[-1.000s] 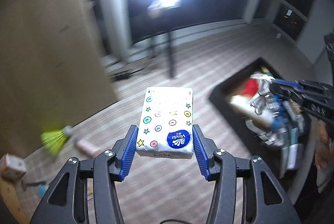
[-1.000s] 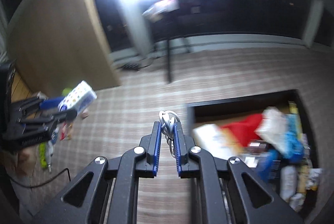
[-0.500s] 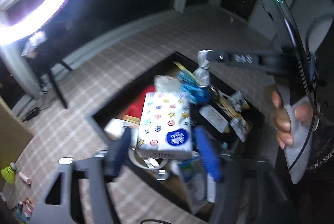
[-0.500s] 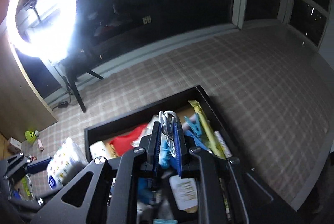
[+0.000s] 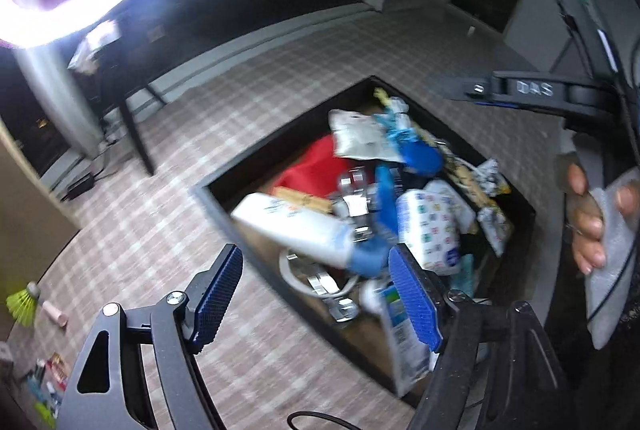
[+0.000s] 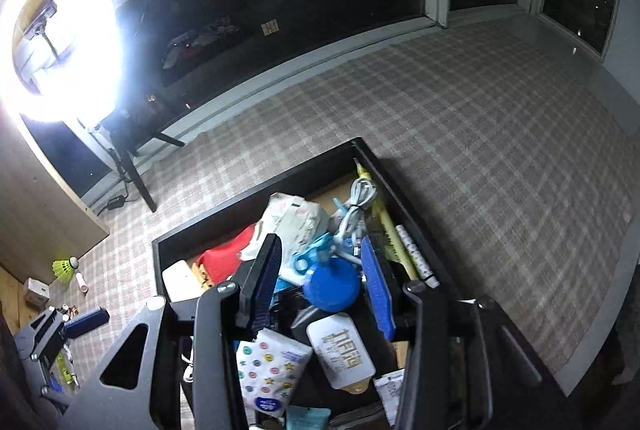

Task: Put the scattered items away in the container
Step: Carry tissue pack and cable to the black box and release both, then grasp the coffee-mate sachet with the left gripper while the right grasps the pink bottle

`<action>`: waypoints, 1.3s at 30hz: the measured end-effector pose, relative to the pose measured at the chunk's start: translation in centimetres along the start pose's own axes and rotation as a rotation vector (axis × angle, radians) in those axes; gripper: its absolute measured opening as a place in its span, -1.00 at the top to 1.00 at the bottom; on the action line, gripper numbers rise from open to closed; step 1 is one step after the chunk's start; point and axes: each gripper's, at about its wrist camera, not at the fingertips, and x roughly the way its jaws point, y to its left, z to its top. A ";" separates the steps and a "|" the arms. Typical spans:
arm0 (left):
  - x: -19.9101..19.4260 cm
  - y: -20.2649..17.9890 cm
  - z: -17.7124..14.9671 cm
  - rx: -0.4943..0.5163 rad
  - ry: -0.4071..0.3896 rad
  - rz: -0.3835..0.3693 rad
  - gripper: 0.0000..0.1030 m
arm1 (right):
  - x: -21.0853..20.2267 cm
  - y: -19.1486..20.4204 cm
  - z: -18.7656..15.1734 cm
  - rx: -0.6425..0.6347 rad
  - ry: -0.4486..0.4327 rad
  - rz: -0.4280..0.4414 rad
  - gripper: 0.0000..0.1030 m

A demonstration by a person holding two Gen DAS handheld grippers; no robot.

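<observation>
Two grippers above black container (image 6: pixel 158 250), both emptied for drop. Left gripper (image 5: pixel 316 300) closing slightly, nothing between pads. Right gripper (image 6: pixel 320 284) opening, white cable (image 6: pixel 356 207) released onto pile. Tissue pack (image 6: pixel 268 376) inside container. Farther: shuttlecock (image 6: pixel 64 269) on floor, uncollected.

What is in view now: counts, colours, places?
Container: 1, black, on floor, nearly full.
Tissue pack: 1, white with coloured dots, in container, near end.
Cable: 1, white, coiled, in container, far end.
Shuttlecock: 1, yellow-green, floor, far left.
Small loose items: several, mixed, floor near shuttlecock.
Ring light: 1, white, lit, upper left.
Left gripper: 1, black, blue pads, jaws closing, empty.
Right gripper: 1, same colours, over container, jaws opening, empty.
</observation>
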 end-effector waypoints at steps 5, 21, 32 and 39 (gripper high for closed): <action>-1.5 4.5 -2.2 -0.075 0.000 0.069 -0.43 | 0.0 3.4 -0.6 -0.074 0.008 0.040 0.21; -3.4 25.4 -14.5 -0.526 0.112 0.355 -0.44 | 5.2 22.7 -4.7 -0.417 0.129 0.242 0.21; -2.0 32.2 -19.4 -0.703 0.178 0.431 -0.46 | 9.8 37.0 -8.5 -0.652 0.226 0.361 0.21; -0.3 33.8 -20.7 -0.758 0.209 0.435 -0.47 | 13.4 43.9 -10.6 -0.742 0.293 0.393 0.21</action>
